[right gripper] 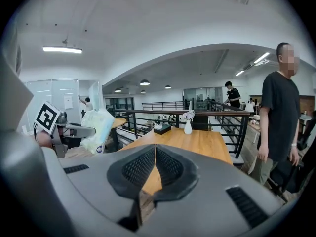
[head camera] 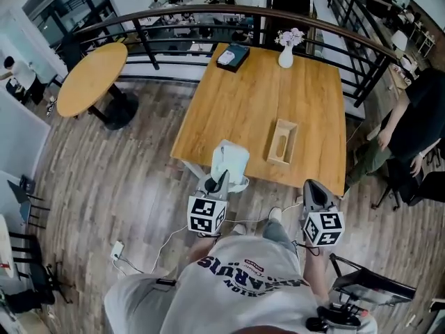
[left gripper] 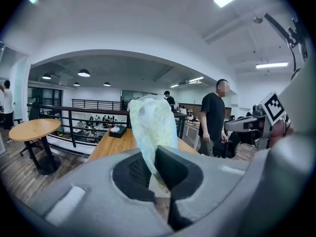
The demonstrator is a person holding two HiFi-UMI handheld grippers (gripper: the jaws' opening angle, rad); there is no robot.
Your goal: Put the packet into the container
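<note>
A white, faintly patterned packet [head camera: 230,161] hangs over the near edge of the wooden table [head camera: 313,103]. My left gripper [head camera: 220,181] is shut on its lower end. In the left gripper view the packet [left gripper: 153,125] stands up from between the closed pads of that gripper [left gripper: 154,157]. The container, an open wooden box [head camera: 282,141], lies on the table to the right of the packet and farther in. My right gripper [head camera: 314,192] hovers at the table's near right corner. In its own view the right gripper [right gripper: 155,150] is shut with nothing in it, and the packet [right gripper: 97,129] shows at the left.
A white vase with flowers [head camera: 286,53] and a black box [head camera: 232,57] stand at the table's far end. A person in black [head camera: 417,127] stands to the right of the table. A round table [head camera: 92,78] is at the far left, and a railing [head camera: 208,16] runs behind.
</note>
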